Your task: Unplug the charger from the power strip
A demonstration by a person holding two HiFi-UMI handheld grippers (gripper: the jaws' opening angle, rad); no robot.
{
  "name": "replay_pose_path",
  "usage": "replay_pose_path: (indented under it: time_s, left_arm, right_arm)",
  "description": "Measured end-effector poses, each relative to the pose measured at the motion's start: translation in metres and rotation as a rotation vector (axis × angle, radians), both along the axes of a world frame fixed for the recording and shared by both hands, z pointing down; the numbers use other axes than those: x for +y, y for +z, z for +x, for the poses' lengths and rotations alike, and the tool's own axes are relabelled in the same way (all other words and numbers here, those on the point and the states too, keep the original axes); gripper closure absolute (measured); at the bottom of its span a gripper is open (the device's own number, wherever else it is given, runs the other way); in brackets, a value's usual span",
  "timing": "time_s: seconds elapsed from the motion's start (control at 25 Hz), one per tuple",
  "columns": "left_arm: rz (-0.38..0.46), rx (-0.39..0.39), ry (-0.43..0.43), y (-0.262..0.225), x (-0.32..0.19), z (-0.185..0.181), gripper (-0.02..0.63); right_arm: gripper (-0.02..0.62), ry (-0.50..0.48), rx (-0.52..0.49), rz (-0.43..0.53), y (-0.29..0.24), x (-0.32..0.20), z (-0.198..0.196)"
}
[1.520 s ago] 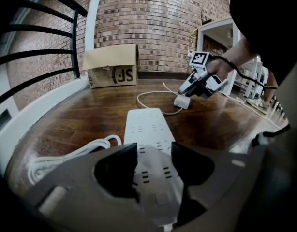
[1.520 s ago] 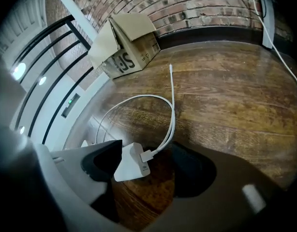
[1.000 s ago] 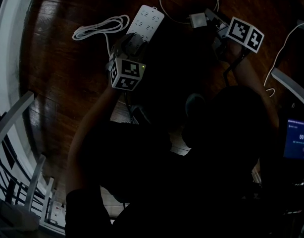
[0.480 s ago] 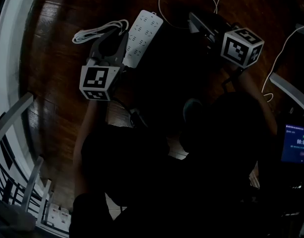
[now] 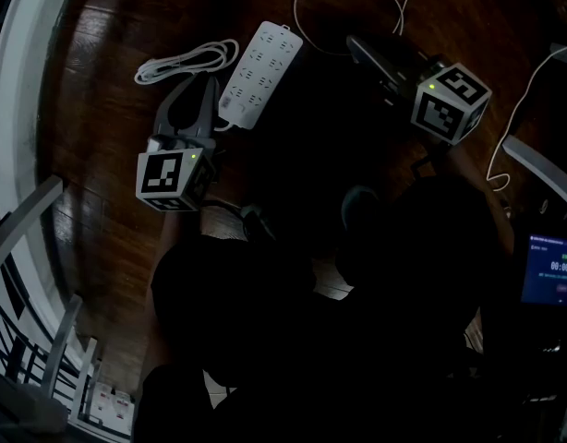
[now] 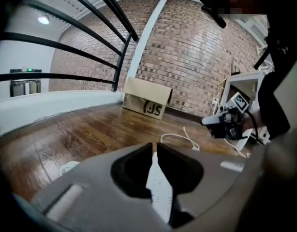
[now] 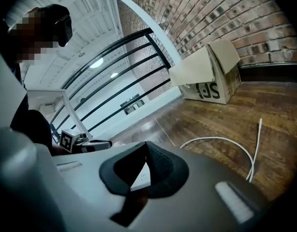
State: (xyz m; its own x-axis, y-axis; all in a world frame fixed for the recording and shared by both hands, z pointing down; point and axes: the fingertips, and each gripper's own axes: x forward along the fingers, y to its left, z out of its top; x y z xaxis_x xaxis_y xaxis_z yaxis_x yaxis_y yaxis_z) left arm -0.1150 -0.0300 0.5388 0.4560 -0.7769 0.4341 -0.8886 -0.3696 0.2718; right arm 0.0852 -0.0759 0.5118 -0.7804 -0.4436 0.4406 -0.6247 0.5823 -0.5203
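Note:
The white power strip (image 5: 260, 70) lies on the wooden floor, its sockets bare, with its coiled cord (image 5: 186, 60) to the left. My left gripper (image 5: 210, 83) hovers just left of the strip. Its jaws are closing, a thin slit still shows between the tips (image 6: 154, 146), nothing is in it, and the strip (image 6: 160, 192) is visible below. My right gripper (image 5: 353, 42) sits right of the strip, shut and empty (image 7: 146, 144). The charger's white cable (image 5: 298, 3) loops beyond it. The charger itself is hidden in the head view.
A cardboard box (image 6: 146, 100) stands against the brick wall. Another white cable (image 5: 514, 109) trails at the right by a white frame. A curved railing base (image 5: 16, 109) bounds the floor at the left. A lit screen (image 5: 551, 270) glows at lower right.
Both grippers have lifted away, the left off the strip and the right off the charger, and rolled. Both pairs of jaws have come together. The charger, seen earlier, is now covered by the right gripper.

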Motion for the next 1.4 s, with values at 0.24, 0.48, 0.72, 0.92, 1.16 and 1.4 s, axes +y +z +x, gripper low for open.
replay_pose_path:
  time_s: [0.24,0.48,0.72,0.92,1.16,1.4]
  left_arm:
    - [0.019,0.036,0.008,-0.006,-0.006,0.012,0.572]
    - [0.022,0.042,0.021,-0.005,-0.007,0.019,0.572]
    - [0.026,0.039,0.012,-0.006,-0.008,0.015,0.571]
    - [0.019,0.039,0.012,-0.004,-0.007,0.015,0.572]
    - [0.017,0.041,0.011,-0.002,-0.009,0.017,0.571]
    - [0.020,0.039,0.014,-0.004,-0.011,0.019,0.571]
  right_arm:
    - [0.584,0.018,0.069,0.058,-0.001,-0.005,0.009]
    - [0.584,0.123,0.116,0.066,0.005,-0.014,0.031]
    - [0.584,0.172,0.162,0.106,0.005,-0.019,0.042]
    - [0.584,0.184,0.159,0.094,0.009,-0.020,0.045]
    - [0.584,0.178,0.157,0.082,0.011,-0.021,0.045]
    - [0.584,0.177,0.157,0.078,0.013,-0.021,0.045]
